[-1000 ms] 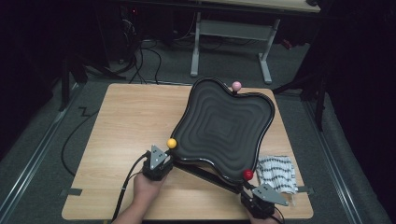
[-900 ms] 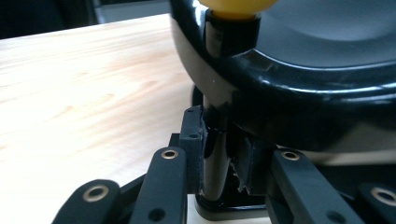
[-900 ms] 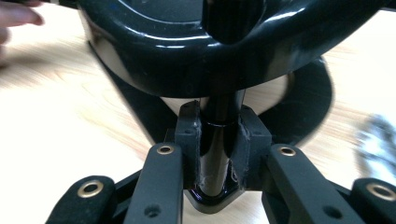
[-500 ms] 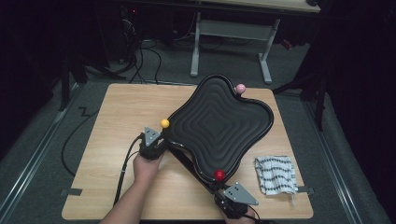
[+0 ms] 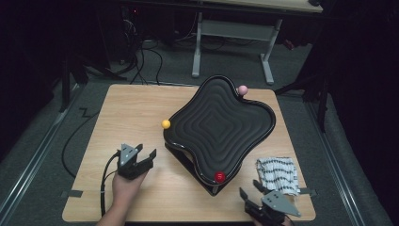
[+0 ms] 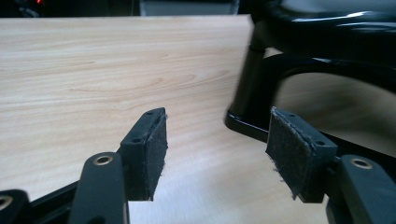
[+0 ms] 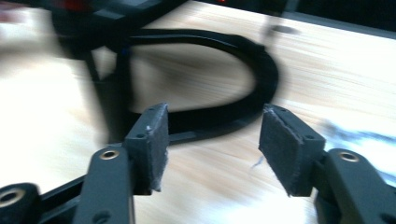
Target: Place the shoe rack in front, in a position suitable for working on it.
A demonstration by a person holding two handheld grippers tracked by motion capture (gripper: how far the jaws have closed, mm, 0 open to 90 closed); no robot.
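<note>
Standing apart with nothing between the pads, the left gripper [image 5: 143,157] rests low over the table [image 5: 117,117] near the left side, just clear of the black wavy tray [image 5: 221,127]; its jaws have just been opening. In the left gripper view the tray's black stand [image 6: 252,93] sits a little beyond the right pad, untouched. The right gripper [image 5: 249,195] at the near right edge is likewise spread and empty (its jaws, too, have just been opening), with the stand's curved foot [image 7: 224,116] blurred ahead of it.

Judging from this, the tray has been set down and let go, so the placing looks done, with only withdrawal of the hands left.

Looking outward: the tray sits tilted on its stand at mid-table. Inside it, a red ball [image 5: 219,177] lies at the near lobe. A yellow ball [image 5: 165,124] sits at its left rim and a pink ball [image 5: 243,90] at its far rim. A striped cloth [image 5: 277,174] lies to the right.
</note>
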